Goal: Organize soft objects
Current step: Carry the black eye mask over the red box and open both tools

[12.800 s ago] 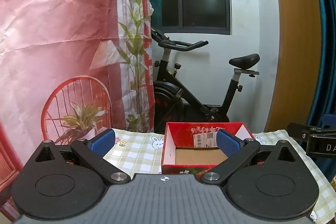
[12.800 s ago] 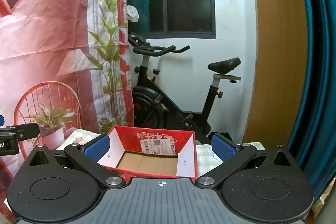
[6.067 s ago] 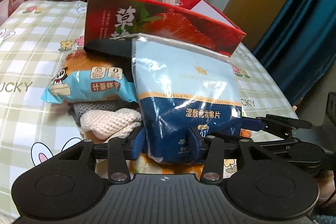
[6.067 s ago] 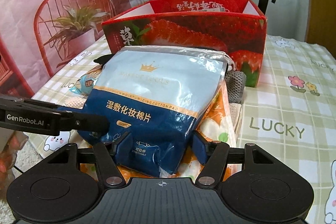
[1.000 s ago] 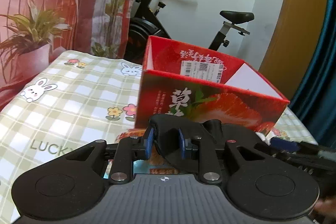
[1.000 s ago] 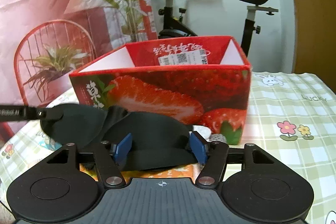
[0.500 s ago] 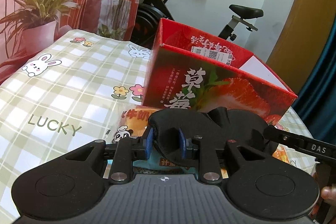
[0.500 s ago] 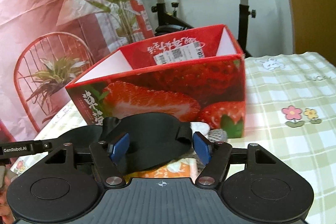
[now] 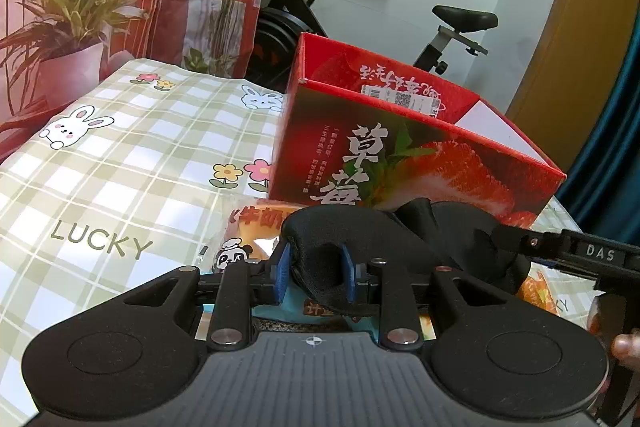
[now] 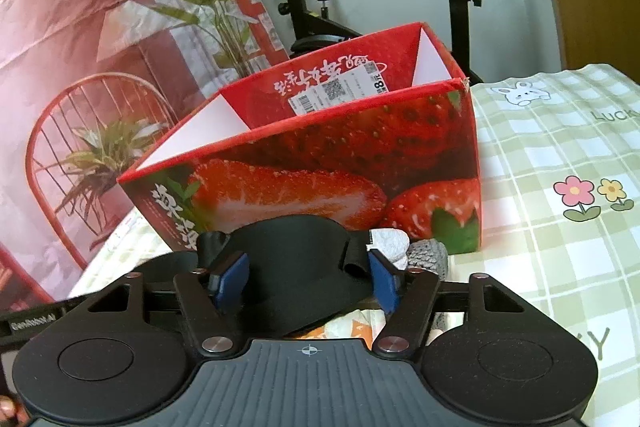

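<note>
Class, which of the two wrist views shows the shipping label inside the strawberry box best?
The right wrist view: the label faces the camera, with barcode, QR code and an 8 visible above the box rim. The left wrist view shows only its top strip, smaller, behind the near wall.

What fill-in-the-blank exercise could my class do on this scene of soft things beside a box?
1. Both pairs of tongs, the left tongs and the right tongs, grip the same soft ____ eye mask.
2. The open red cardboard box is printed with ____.
3. The checked tablecloth bears the word ____.

Missing words: black; strawberries; LUCKY
</note>
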`<action>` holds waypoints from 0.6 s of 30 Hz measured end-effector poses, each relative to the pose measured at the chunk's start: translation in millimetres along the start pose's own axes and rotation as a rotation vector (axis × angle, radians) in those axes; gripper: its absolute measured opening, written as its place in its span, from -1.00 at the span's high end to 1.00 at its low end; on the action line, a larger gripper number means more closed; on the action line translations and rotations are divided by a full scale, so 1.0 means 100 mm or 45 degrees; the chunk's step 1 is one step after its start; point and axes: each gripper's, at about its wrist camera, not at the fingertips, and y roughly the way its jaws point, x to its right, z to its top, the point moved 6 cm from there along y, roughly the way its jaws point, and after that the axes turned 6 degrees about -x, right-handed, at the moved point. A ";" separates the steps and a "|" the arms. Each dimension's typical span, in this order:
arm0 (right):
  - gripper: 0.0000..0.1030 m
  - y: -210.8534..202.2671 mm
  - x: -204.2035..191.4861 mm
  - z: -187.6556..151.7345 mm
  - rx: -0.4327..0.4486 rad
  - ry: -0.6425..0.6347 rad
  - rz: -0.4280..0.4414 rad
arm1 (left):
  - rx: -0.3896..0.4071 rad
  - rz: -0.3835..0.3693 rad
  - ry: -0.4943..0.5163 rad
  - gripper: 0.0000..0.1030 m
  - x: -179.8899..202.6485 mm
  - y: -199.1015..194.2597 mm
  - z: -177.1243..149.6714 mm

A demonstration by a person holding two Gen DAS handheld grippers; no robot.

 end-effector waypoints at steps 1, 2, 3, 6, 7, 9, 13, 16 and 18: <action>0.00 -0.04 0.00 0.00 0.011 -0.005 -0.007 | 0.000 0.001 0.001 0.44 0.00 0.00 0.00; 0.05 -0.07 -0.03 0.01 0.027 -0.019 -0.020 | -0.001 0.003 0.002 0.44 0.00 0.00 0.00; 0.13 -0.11 -0.06 0.02 0.048 -0.040 -0.030 | -0.001 0.004 0.002 0.44 0.00 0.00 0.00; 0.35 -0.24 -0.12 0.05 0.102 -0.107 -0.053 | -0.002 0.007 0.005 0.44 0.01 0.00 0.00; 0.42 -0.29 -0.12 0.06 0.115 -0.119 -0.057 | -0.002 0.008 0.005 0.44 0.02 0.00 0.00; 0.51 -0.35 -0.14 0.07 0.136 -0.135 -0.065 | -0.002 0.007 0.004 0.44 0.02 0.00 0.00; 0.61 -0.39 -0.15 0.06 0.148 -0.147 -0.069 | -0.002 0.007 0.004 0.44 0.02 0.00 0.00; 0.62 -0.40 -0.16 0.05 0.148 -0.155 -0.071 | -0.002 0.007 0.004 0.44 0.02 0.00 0.00; 0.63 -0.41 -0.16 0.04 0.149 -0.166 -0.069 | -0.002 0.007 0.004 0.44 0.02 0.00 0.00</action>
